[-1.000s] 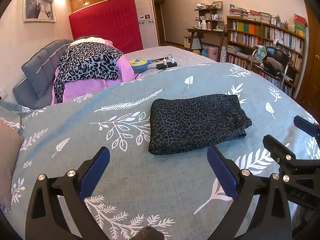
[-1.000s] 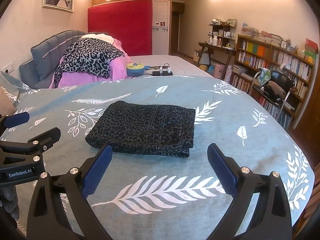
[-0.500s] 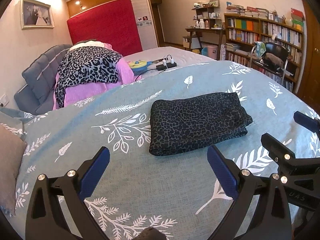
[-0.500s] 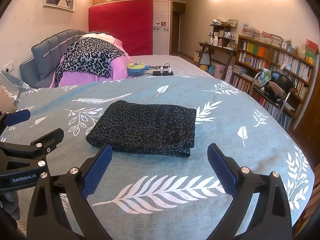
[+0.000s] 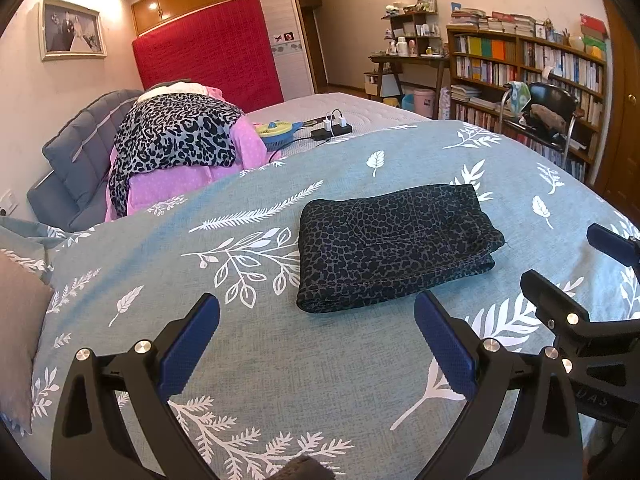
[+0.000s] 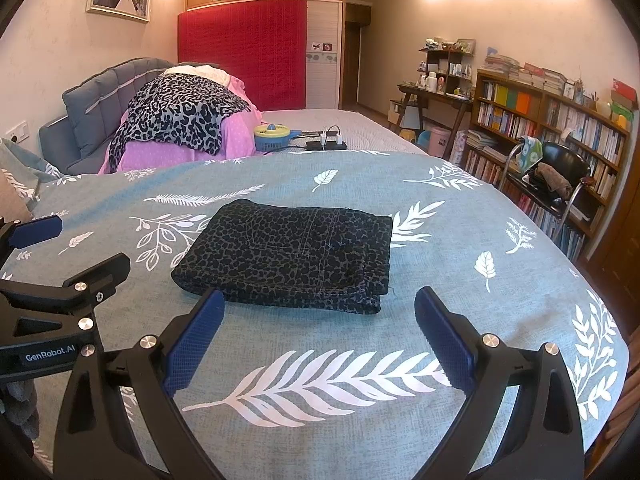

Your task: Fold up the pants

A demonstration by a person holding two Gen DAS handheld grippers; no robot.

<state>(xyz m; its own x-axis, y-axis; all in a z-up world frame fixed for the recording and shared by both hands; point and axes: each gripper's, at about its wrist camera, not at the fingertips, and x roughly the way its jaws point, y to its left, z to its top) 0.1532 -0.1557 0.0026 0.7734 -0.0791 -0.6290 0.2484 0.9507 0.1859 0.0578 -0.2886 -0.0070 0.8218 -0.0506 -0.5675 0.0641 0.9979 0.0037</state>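
Dark leopard-print pants (image 5: 394, 242) lie folded into a flat rectangle on the teal leaf-print bedspread (image 5: 280, 380); they also show in the right wrist view (image 6: 292, 254). My left gripper (image 5: 316, 340) is open and empty, held above the bedspread just in front of the pants. My right gripper (image 6: 316, 338) is open and empty, also just short of the pants' near edge. Each gripper shows at the side of the other's view: the right one (image 5: 592, 276) and the left one (image 6: 56, 256).
A pile of leopard and pink bedding (image 5: 176, 148) lies against the grey headboard (image 5: 76, 152). A small fan and power strip (image 5: 304, 130) lie behind. A chair (image 6: 552, 184) and bookshelves (image 6: 560, 128) stand to the right of the bed. A pillow (image 5: 16, 332) lies at left.
Both grippers have drifted slightly; the left view tilted up a little. The folded pants have not moved and both grippers stay open.
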